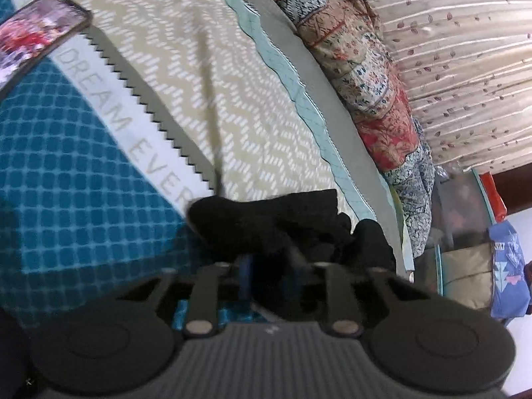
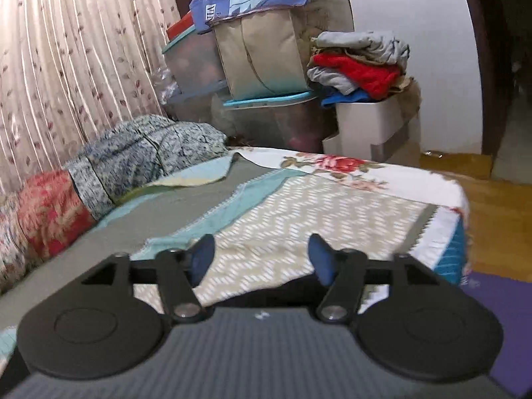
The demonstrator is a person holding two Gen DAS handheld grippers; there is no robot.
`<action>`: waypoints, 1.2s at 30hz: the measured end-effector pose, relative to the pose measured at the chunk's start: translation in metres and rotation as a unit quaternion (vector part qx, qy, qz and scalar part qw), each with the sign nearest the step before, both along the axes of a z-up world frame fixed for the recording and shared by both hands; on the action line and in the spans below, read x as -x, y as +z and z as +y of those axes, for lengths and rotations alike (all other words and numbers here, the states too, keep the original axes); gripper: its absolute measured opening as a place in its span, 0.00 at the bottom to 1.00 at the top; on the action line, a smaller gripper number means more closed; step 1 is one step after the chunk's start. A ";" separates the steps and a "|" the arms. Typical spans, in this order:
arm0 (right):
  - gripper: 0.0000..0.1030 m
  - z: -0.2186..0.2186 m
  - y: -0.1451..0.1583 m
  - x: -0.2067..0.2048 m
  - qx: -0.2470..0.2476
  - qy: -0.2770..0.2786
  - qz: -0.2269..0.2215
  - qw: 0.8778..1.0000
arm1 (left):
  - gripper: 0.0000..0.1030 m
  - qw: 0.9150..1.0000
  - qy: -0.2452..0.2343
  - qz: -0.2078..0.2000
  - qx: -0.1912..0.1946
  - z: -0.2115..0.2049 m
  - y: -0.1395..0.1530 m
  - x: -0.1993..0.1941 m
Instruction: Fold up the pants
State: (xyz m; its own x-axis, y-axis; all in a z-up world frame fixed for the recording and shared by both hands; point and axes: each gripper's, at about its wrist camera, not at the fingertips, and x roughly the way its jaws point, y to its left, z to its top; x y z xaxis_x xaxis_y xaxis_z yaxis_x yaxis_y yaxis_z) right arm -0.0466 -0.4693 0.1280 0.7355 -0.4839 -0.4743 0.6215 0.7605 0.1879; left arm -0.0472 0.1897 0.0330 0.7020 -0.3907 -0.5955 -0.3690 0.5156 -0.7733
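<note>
Only the left view shows the black pants [image 1: 282, 222]. They sit bunched on the bed [image 1: 199, 93], between the blue pads of the left tool [image 1: 271, 276]; I cannot tell if it squeezes them. A phone [image 1: 36, 33] lies nearby. The right tool [image 2: 261, 257] is open and empty above the bed.

phone [image 1: 40, 30] on bedspread [image 1: 232, 106] | curtain [image 2: 66, 50] | clothes pile [image 2: 359, 66]
</note>
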 end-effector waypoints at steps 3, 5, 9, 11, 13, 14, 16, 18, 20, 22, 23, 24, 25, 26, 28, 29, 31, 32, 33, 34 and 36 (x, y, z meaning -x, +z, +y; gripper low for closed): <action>0.65 0.008 -0.003 0.011 -0.043 0.039 -0.015 0.998 | 0.46 1.000 -0.010 0.000 -0.006 -0.007 -0.007 -0.009; 0.65 0.030 -0.014 0.012 -0.064 0.121 0.006 0.991 | 0.47 1.000 -0.019 0.001 -0.006 -0.007 -0.016 -0.011; 0.66 0.067 -0.056 -0.016 -0.147 0.206 0.066 0.965 | 0.16 0.999 -0.035 0.011 -0.009 -0.014 -0.028 -0.017; 0.67 0.081 -0.079 -0.044 -0.183 0.228 0.089 0.952 | 0.09 0.999 -0.046 0.015 -0.008 -0.018 -0.030 -0.016; 0.35 0.092 -0.102 -0.074 -0.187 0.227 0.126 0.947 | 0.08 0.998 -0.053 0.009 -0.024 -0.023 -0.022 -0.010; 0.14 0.093 -0.110 -0.086 -0.201 0.237 0.136 0.941 | 0.08 0.998 -0.057 0.003 -0.033 -0.023 -0.018 -0.007; 0.07 0.088 -0.110 -0.094 -0.223 0.235 0.127 0.938 | 0.08 0.997 -0.064 -0.016 -0.046 -0.022 0.001 0.005; 0.07 0.075 -0.079 -0.083 -0.171 0.224 0.069 0.957 | 0.08 0.995 -0.075 -0.038 -0.053 -0.017 0.020 0.019; 0.07 0.051 -0.039 -0.063 -0.109 0.198 0.018 0.974 | 0.10 0.990 -0.107 -0.053 -0.074 -0.018 0.034 0.032; 0.07 0.023 -0.006 -0.038 -0.037 0.136 -0.011 0.990 | 0.16 0.982 -0.149 -0.050 -0.107 -0.028 0.043 0.040; 0.07 0.005 0.009 -0.025 -0.003 0.094 -0.020 0.995 | 0.23 0.977 -0.172 -0.050 -0.118 -0.030 0.046 0.043; 0.07 -0.009 0.017 -0.016 0.016 0.068 -0.022 0.997 | 0.26 0.974 -0.179 -0.057 -0.127 -0.030 0.048 0.044; 0.11 -0.016 0.020 -0.011 0.030 0.052 -0.016 0.998 | 0.34 0.972 -0.177 -0.068 -0.142 -0.027 0.052 0.045; 0.12 -0.027 0.021 -0.009 0.040 0.041 -0.002 0.998 | 0.47 0.971 -0.167 -0.075 -0.156 -0.024 0.057 0.040; 0.19 -0.047 0.013 -0.007 0.045 0.019 0.032 0.998 | 0.57 0.974 -0.131 -0.082 -0.163 -0.013 0.064 0.024; 0.22 -0.056 0.006 -0.008 0.039 0.005 0.048 0.998 | 0.57 0.974 -0.127 -0.090 -0.166 -0.011 0.063 0.012; 0.32 -0.068 -0.006 -0.001 0.015 -0.024 0.051 0.998 | 0.57 0.965 -0.139 -0.090 -0.202 -0.020 0.060 -0.024; 0.36 -0.072 -0.010 -0.001 0.007 -0.039 0.040 0.998 | 0.60 0.958 -0.148 -0.082 -0.231 -0.031 0.055 -0.047; 0.47 -0.075 -0.012 0.006 0.004 -0.052 0.026 0.998 | 0.63 0.951 -0.162 -0.079 -0.251 -0.043 0.050 -0.066; 0.59 -0.076 -0.010 0.004 0.006 -0.066 0.016 0.998 | 0.72 0.944 -0.181 -0.081 -0.264 -0.057 0.043 -0.086; 0.65 -0.081 -0.012 0.014 0.013 -0.075 -0.004 0.997 | 0.78 0.933 -0.214 -0.078 -0.279 -0.082 0.024 -0.125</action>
